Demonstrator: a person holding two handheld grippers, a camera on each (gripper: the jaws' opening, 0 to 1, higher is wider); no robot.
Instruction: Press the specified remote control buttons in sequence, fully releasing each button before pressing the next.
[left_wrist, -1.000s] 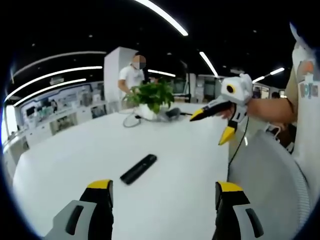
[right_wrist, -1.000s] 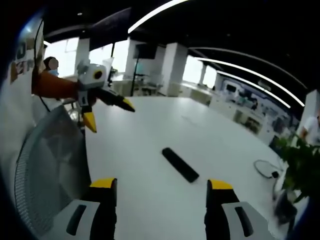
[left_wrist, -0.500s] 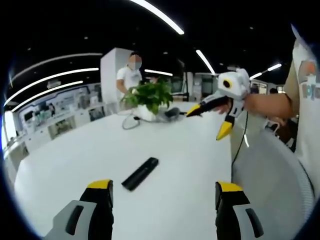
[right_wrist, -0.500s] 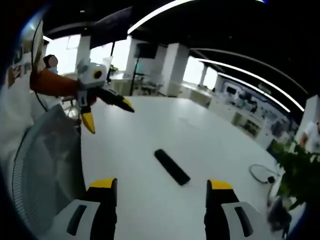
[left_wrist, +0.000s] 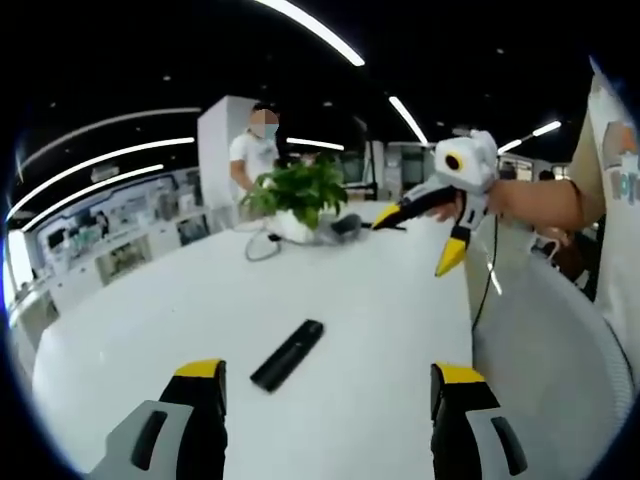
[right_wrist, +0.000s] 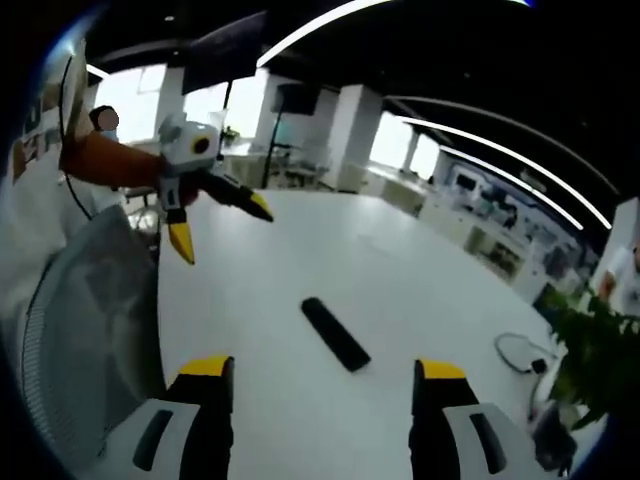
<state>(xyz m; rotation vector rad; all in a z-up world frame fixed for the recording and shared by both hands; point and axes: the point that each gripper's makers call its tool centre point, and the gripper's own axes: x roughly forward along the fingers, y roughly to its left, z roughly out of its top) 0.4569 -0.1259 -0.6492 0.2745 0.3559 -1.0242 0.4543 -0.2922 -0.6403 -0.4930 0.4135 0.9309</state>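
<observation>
Both grippers hang above the white table (left_wrist: 130, 310) with jaws spread, holding nothing. From the left gripper (left_wrist: 328, 385) the remote (left_wrist: 287, 354) lies just ahead, left of centre, its long axis slanting up-right. From the right gripper (right_wrist: 322, 382) the remote lies ahead, about equally near.

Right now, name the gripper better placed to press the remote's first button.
Marginally the left gripper: the remote lies slightly nearer between its open jaws. The right gripper is open too, aimed at it, neither touching.

Bare white table (left_wrist: 380, 320) all around the remote (left_wrist: 288, 354); potted plant (left_wrist: 300, 195) and cable (left_wrist: 262, 243) well apart
</observation>
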